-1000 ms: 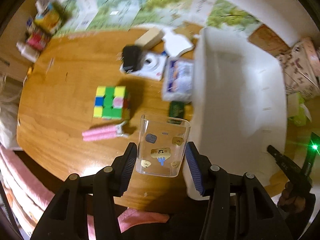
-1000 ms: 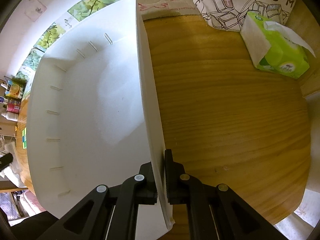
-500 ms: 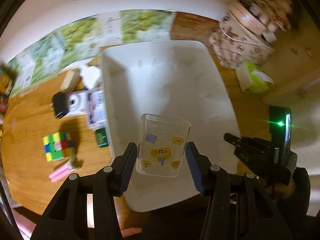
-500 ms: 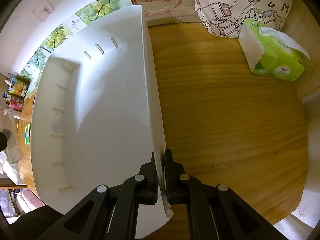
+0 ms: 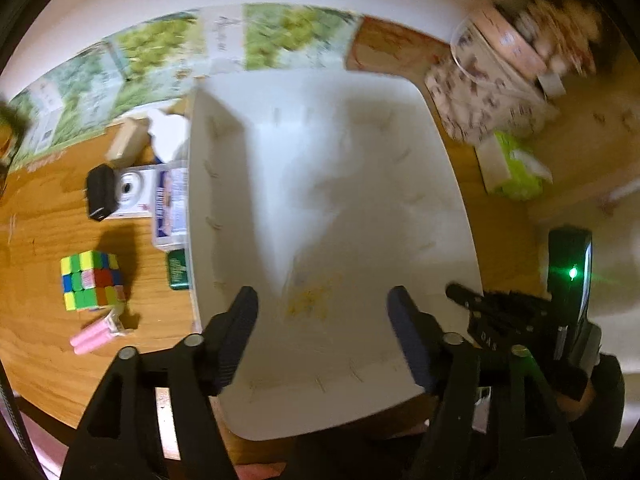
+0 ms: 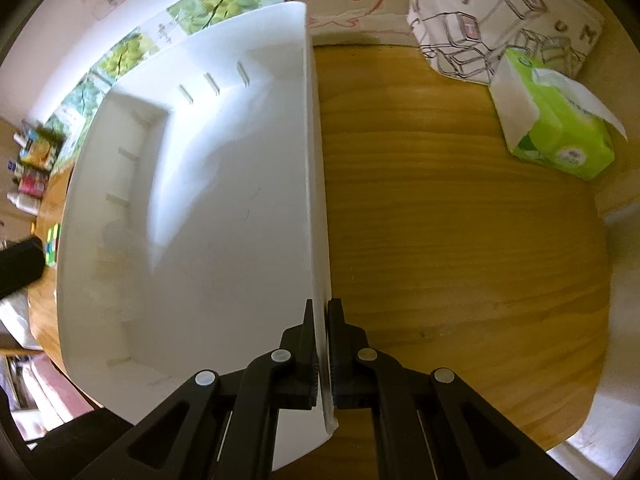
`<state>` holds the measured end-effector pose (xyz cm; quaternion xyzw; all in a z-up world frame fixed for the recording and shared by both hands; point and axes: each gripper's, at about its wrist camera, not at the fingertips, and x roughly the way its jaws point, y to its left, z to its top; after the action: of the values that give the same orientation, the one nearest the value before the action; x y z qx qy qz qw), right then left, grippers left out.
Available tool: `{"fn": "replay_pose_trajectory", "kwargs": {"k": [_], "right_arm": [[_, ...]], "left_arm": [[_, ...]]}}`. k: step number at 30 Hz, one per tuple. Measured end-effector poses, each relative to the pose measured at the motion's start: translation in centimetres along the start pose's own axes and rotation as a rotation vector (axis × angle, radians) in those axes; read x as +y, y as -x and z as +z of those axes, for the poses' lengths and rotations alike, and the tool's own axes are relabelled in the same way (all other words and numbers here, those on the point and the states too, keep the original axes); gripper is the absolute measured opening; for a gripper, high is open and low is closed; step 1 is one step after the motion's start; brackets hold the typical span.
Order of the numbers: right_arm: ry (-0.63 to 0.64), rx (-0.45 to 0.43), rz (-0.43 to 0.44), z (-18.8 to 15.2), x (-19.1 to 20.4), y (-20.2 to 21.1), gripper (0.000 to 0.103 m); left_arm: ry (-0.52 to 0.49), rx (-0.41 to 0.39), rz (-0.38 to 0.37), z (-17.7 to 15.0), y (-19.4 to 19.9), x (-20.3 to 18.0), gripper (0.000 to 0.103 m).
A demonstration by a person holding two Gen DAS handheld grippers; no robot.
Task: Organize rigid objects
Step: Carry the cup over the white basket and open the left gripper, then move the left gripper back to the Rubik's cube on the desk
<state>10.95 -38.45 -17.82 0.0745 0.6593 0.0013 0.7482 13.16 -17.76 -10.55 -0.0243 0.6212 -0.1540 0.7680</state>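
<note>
Left wrist view looks down on a round wooden tabletop [image 5: 48, 344], warm orange grain with a glossy sheen. On it sits a big white plastic bin [image 5: 332, 184], smooth and matte, with rounded corners and short slots cut in its walls; it fills the space ahead of the left claw [image 5: 322, 318]. That claw's jaws are opening, and its ribbed dark-blue pads stand wide apart over the bin. Between them, down in the bin, lies a blurred clear cup [image 5: 310, 300] with yellow prints; no pad touches it.

Right of this claw the right claw [image 6: 323, 322] is clamped shut on the bin's thin right wall, one black pad inside, one outside. Ahead and right of it lie a printed fabric bag [image 6: 504, 20], soft and creased, and a bright green tissue pack [image 6: 560, 136] with white paper sticking out.

Left of the left claw, outside the bin, rest the other rigid things: a flat blue-and-white box [image 5: 170, 204] against the bin wall, a white camera [image 5: 130, 194] with a round lens, a black adapter [image 5: 100, 192] on its edge, a multicoloured puzzle cube [image 5: 90, 280], a pale wooden block [image 5: 126, 144], a small dark green box [image 5: 179, 270], and a pink-handled tool [image 5: 96, 334] nearest the claw.
</note>
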Motion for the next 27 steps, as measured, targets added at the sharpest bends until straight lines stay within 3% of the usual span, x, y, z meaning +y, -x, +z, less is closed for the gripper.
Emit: {"fn": "replay_pose_trajectory", "kwargs": {"k": [12,21,27], "right_arm": [[0.026,0.016,-0.038,1.1,0.9,-0.2,0.003],[0.016,0.009,-0.055,1.0,1.4,-0.3,0.003],[0.009,0.005,-0.059,0.7,1.4,-0.3,0.003]], "left_arm": [[0.206,-0.142,0.072,-1.1,2.2,7.6,0.073],[0.345,-0.140,0.196,-2.9,1.9,14.4,0.073],[0.416,-0.117,0.232,-3.4,1.4,17.9,0.073]]}}
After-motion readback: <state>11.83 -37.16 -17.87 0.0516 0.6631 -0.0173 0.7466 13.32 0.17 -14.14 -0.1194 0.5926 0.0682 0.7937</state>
